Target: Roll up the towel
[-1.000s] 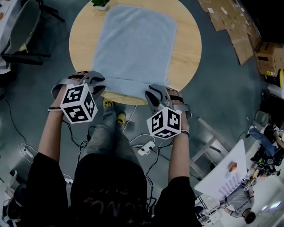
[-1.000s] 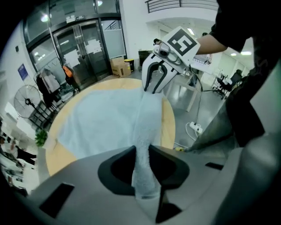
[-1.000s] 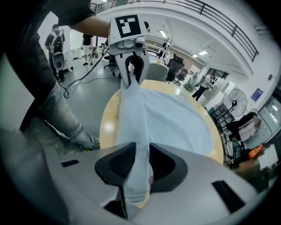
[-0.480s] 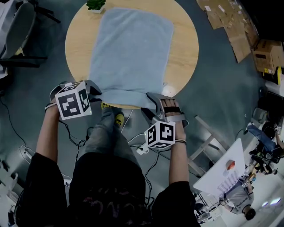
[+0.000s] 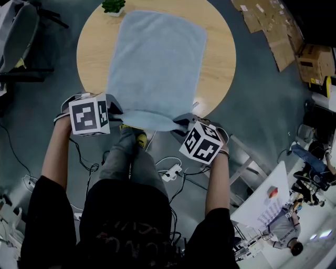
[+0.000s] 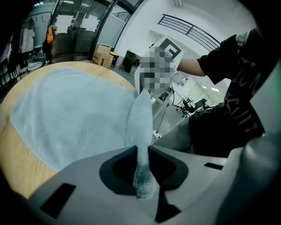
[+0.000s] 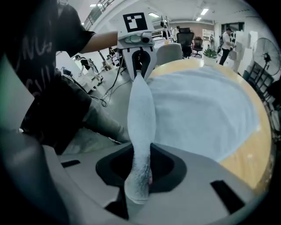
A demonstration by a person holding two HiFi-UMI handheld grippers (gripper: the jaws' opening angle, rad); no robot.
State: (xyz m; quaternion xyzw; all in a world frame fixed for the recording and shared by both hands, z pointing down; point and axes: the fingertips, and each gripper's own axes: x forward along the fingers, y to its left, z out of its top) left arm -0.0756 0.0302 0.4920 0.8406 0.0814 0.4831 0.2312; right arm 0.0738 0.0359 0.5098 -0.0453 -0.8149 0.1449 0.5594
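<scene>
Potted plant (image 5: 113, 5): cut by the head view's top edge; its pot barely shows.
Table (image 5: 223, 58): near rim hidden beneath the towel's (image 5: 157, 58) near edge.
Yellow shoes (image 5: 140, 140): partly covered by that same edge.
Cardboard boxes (image 5: 316, 65): cut by the right edge.
Chair (image 5: 18, 31): cut by the left edge, dim.
Distant person (image 7: 227, 38): right gripper view, too small to tell detail.
Printed sheet (image 5: 268, 207): print too small to read.

Dim, underexposed frames; claw views bend and darken toward their edges.
</scene>
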